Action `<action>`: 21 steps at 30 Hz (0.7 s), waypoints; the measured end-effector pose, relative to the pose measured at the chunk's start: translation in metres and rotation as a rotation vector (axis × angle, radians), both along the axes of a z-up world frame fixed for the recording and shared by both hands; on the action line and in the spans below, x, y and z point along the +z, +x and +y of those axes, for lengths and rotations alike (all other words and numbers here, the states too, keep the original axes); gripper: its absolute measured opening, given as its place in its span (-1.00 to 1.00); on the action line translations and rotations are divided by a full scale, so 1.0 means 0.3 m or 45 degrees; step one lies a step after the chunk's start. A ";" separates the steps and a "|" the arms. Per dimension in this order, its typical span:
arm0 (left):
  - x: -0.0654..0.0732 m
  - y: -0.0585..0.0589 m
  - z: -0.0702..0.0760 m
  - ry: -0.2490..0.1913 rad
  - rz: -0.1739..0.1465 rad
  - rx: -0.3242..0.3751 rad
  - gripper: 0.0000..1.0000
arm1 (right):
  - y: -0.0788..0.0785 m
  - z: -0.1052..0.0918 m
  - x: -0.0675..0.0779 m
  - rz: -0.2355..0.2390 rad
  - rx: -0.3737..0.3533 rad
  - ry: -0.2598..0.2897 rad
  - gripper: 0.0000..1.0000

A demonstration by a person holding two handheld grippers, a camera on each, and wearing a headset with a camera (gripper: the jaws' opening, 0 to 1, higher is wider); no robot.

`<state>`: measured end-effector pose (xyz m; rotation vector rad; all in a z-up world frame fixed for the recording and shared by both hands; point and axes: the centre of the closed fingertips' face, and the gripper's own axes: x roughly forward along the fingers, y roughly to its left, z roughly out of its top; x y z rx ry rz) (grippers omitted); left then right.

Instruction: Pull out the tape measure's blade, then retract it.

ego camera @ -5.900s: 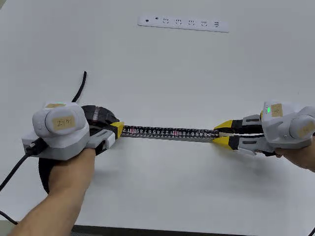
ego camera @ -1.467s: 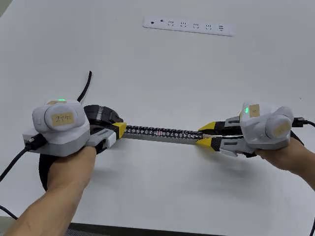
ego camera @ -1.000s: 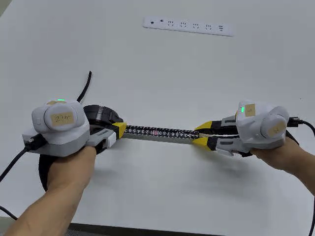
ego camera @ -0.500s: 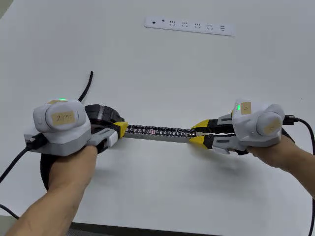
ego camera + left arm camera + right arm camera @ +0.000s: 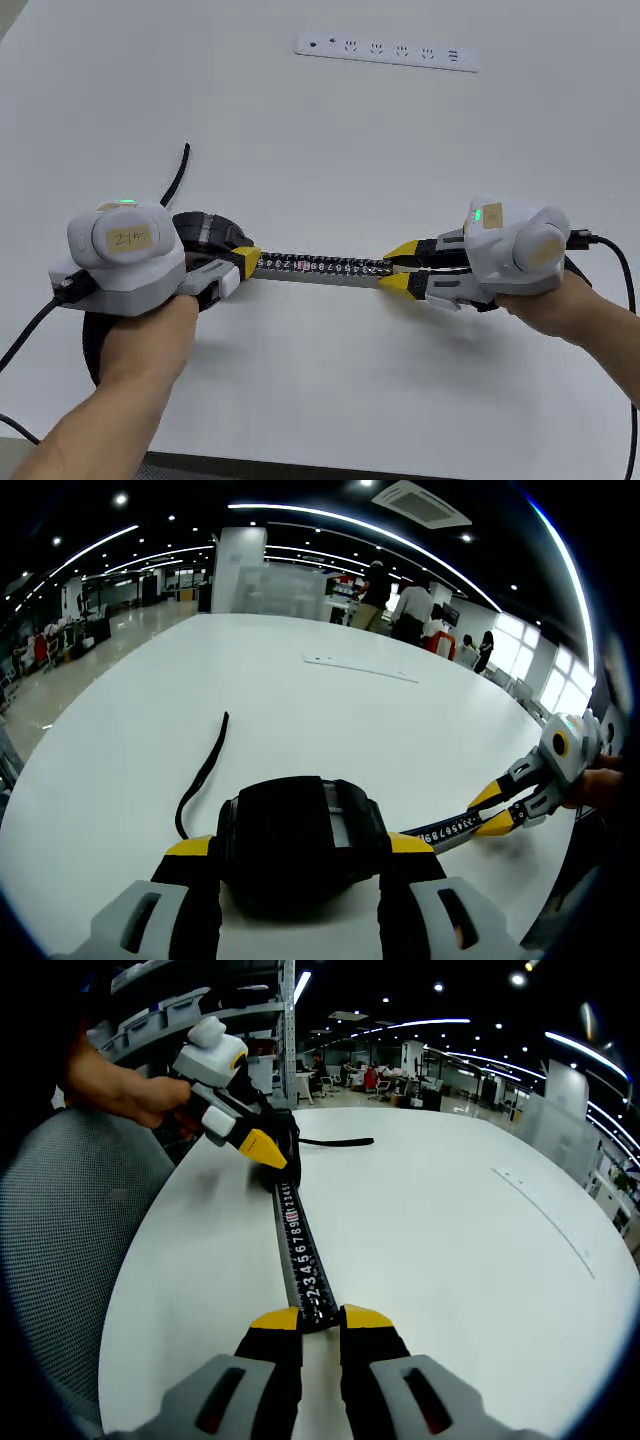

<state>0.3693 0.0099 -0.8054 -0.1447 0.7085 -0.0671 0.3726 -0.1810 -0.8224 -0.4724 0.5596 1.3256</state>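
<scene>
On a white table [image 5: 320, 130], the left gripper [image 5: 238, 266] has its jaws clamped around the black tape measure case [image 5: 205, 232]. The right gripper [image 5: 398, 268] pinches the tip of the extended blade [image 5: 320, 266], printed with numerals 1–9. The left gripper's handwritten label possibly reads "214".

A white table [image 5: 330, 120] spreads across the head view, with a white power strip [image 5: 386, 51] lying flat on it at 12 o'clock. In the right gripper view, a grey mesh chair [image 5: 60, 1260] sits at 9 o'clock and shelves [image 5: 200, 1015] at 11 o'clock. In the left gripper view, people [image 5: 400, 600] stand beyond the table at 1 o'clock.
</scene>
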 end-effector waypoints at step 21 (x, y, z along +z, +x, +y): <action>0.004 -0.002 0.003 -0.017 0.005 -0.001 0.21 | 0.003 0.072 -0.001 0.014 0.011 0.025 -0.77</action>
